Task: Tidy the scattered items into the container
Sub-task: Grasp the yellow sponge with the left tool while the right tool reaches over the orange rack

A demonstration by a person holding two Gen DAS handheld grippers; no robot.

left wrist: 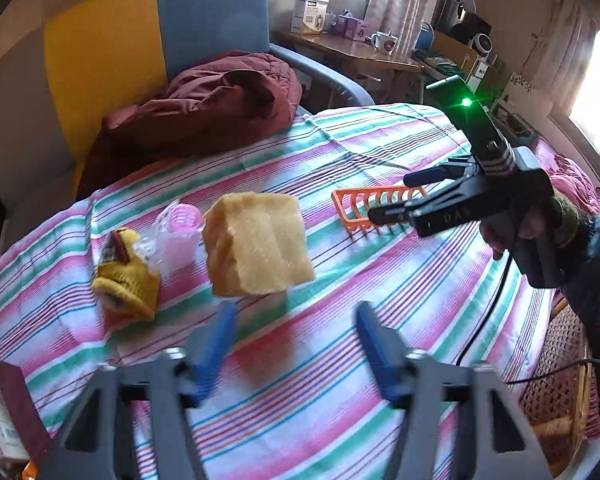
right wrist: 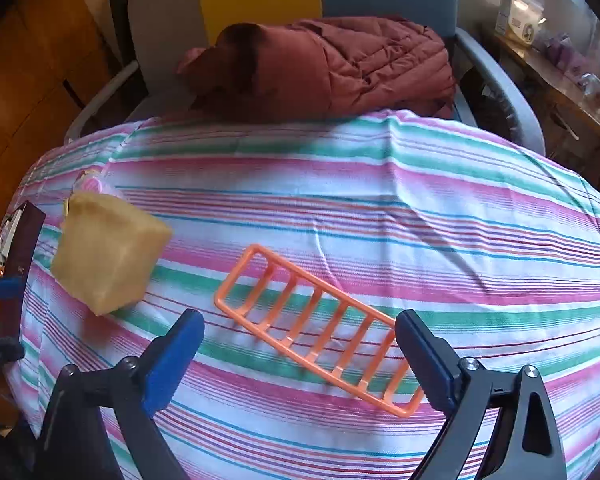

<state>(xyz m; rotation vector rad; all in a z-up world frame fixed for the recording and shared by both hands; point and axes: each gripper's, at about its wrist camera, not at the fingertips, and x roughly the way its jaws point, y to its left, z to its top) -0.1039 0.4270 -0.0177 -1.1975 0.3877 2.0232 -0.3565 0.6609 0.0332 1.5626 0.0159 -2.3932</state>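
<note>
1. The left gripper point(left wrist: 296, 344) stands wide apart, empty; the yellow sponge point(left wrist: 258, 244) lies just beyond its fingertips on the striped cloth point(left wrist: 380, 280).
2. The right gripper point(right wrist: 300, 356) stands wide apart, straddling the orange rack point(right wrist: 320, 330) without clamping it.

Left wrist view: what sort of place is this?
Most likely a lived-in bedroom. A pink-and-green striped cotton sheet covers a bed, a maroon quilted jacket lies on a blue-and-yellow padded armchair, and a cluttered wooden desk stands by a curtained window.
</note>
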